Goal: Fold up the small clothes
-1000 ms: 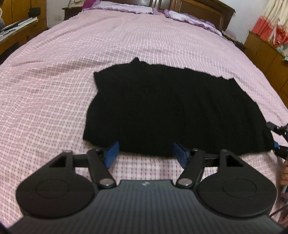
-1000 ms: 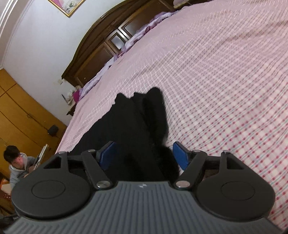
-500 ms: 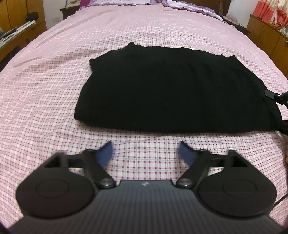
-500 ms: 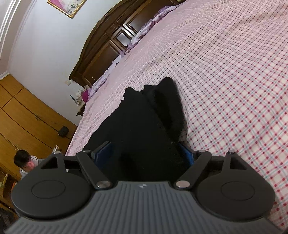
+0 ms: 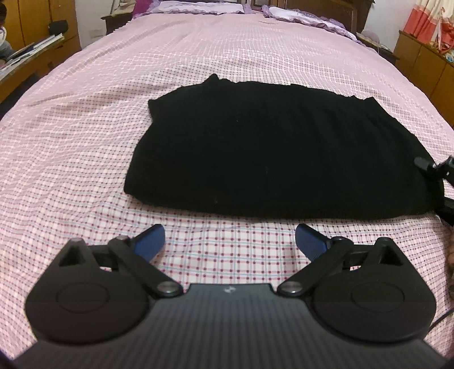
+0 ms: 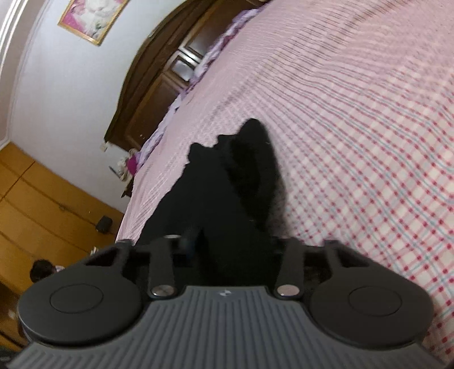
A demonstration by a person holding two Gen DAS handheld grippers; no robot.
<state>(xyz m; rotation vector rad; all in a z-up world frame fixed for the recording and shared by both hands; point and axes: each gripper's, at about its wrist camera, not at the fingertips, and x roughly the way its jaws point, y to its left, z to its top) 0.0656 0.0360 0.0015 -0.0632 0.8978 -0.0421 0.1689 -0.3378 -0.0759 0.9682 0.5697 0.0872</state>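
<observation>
While the left gripper (image 5: 229,239) hangs just above the checked bedsheet (image 5: 71,147) with its blue fingers (image 5: 149,239) spread wide and nothing between them, the action is over on the other side. In the right wrist view the right gripper (image 6: 232,249) has its arms drawn in, and black cloth fills the gap between them. It looks clamped on the near right corner of the garment, though the pads themselves are buried in black, so that is a reading rather than a clear sight.

Just beyond the left fingers lies the black garment (image 5: 272,147), spread flat across the middle of the bed, its near hem not touching the left gripper. At its right edge, in the left wrist view, the tip of the right tool pokes in against the cloth. From the right wrist view the fabric rises in a soft peak (image 6: 252,159) ahead of the tool, so some of that side is bunched or lifted.

My call: this is the start of a fold, right corner taken, left corner not yet. To do it well, the left tool should slide forward low, get one finger under the near left corner, and close on a single clean bite. Then both should lift together, evenly, and carry the edge over without dragging the sheet.

Far back, pillows (image 5: 204,5) and a dark wooden headboard (image 6: 159,82). A person (image 6: 42,268) sits low at the room's left side.
</observation>
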